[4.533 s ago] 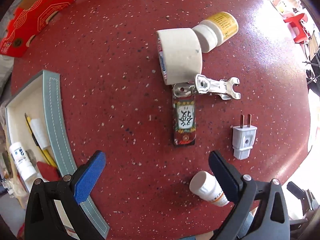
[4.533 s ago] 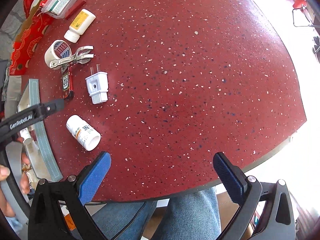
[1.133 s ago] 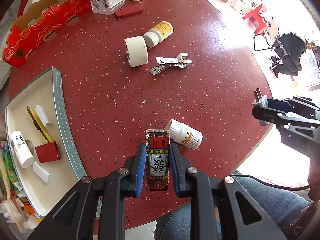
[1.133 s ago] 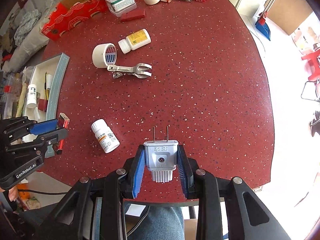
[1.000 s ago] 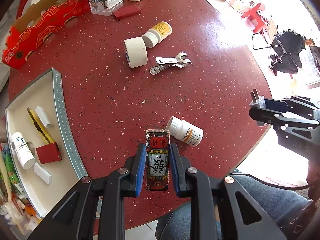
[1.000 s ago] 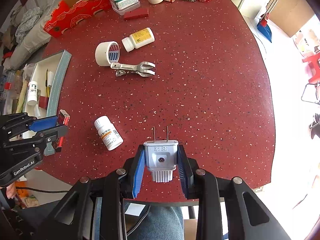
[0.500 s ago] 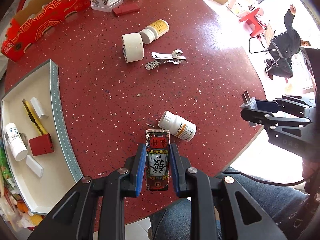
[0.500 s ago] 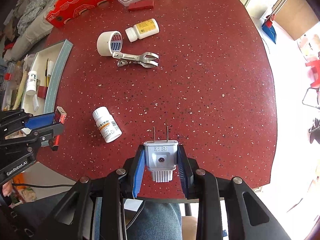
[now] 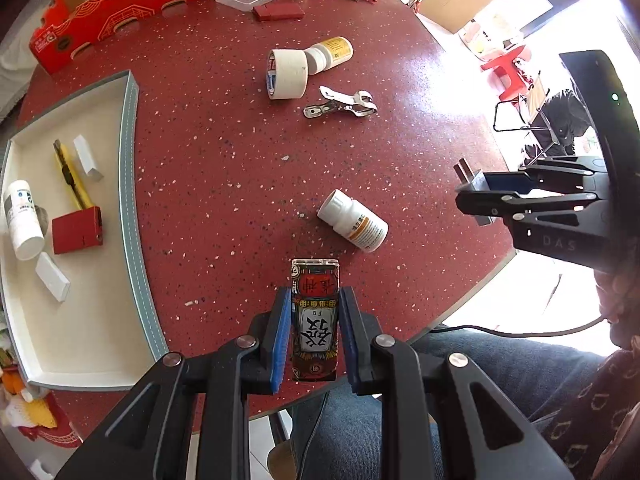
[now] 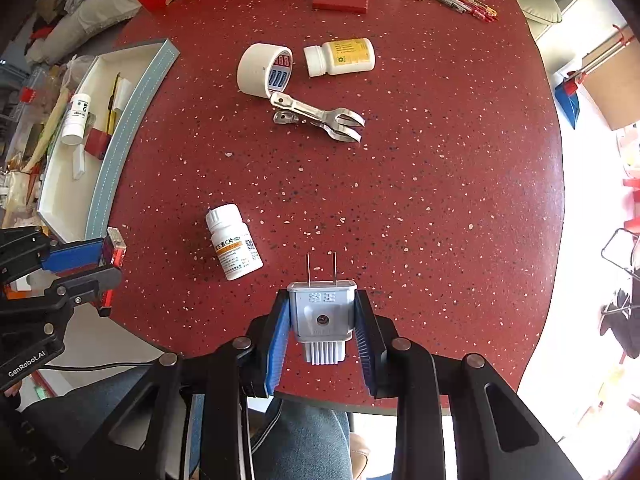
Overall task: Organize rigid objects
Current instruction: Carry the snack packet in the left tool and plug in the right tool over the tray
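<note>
Left gripper (image 9: pixel 314 330) jaws pinching a slim lighter (image 9: pixel 315 312) by its long sides: clear top end, red and black printed wrap with a white panel of black characters, held above the near edge of the red speckled desk (image 9: pixel 224 152). Right gripper (image 10: pixel 322 330) jaws clamped on a grey two-pin plug (image 10: pixel 322 312), flat pins pointing away from the camera, ribbed end toward the wrist, also above the near desk edge. On the desk: white pill bottle (image 10: pixel 234 244) on its side (orange-banded label) between the two grippers, tape roll (image 10: pixel 262 69), yellow-labelled bottle (image 10: pixel 342 57), metal clip (image 10: pixel 320 116). Grey-rimmed tray (image 9: pixel 132 216) at the left holds a small bottle, a yellow utility knife, a red block and white blocks.
</note>
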### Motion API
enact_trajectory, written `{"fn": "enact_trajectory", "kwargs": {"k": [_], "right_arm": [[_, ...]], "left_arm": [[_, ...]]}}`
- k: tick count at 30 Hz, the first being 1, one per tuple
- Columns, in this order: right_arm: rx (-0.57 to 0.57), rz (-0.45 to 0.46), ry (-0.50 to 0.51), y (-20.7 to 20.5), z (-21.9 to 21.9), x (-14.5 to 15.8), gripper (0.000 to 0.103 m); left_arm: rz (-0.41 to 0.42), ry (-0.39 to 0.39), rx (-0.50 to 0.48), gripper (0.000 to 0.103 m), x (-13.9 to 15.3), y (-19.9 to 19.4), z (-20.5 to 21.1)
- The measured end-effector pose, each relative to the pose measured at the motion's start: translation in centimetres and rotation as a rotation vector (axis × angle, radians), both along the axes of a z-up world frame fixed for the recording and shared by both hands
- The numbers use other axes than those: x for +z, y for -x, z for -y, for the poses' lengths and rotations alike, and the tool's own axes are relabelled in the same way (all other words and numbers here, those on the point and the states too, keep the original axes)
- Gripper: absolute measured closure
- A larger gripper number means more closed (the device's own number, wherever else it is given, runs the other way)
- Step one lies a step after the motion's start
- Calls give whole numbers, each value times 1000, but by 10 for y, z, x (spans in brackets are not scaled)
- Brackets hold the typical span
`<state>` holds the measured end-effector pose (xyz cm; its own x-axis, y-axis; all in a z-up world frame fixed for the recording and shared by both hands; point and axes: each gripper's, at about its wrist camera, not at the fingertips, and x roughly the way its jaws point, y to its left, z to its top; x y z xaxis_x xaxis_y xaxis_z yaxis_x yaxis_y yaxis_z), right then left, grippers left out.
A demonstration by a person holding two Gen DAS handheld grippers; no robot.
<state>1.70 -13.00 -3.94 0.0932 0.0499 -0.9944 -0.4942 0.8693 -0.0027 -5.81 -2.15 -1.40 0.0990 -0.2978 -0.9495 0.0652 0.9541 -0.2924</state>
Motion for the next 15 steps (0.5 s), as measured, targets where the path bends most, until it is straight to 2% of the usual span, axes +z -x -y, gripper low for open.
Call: {"fn": "enact_trajectory", "kwargs": {"k": [8,15], "right_arm": [[82,19,11,5,-29,9,71],[150,35,16,12,-56,16,71]], "left_arm": [[16,5,110,78,4,13,-30],[50,2,152,78,8,16,-53]]}}
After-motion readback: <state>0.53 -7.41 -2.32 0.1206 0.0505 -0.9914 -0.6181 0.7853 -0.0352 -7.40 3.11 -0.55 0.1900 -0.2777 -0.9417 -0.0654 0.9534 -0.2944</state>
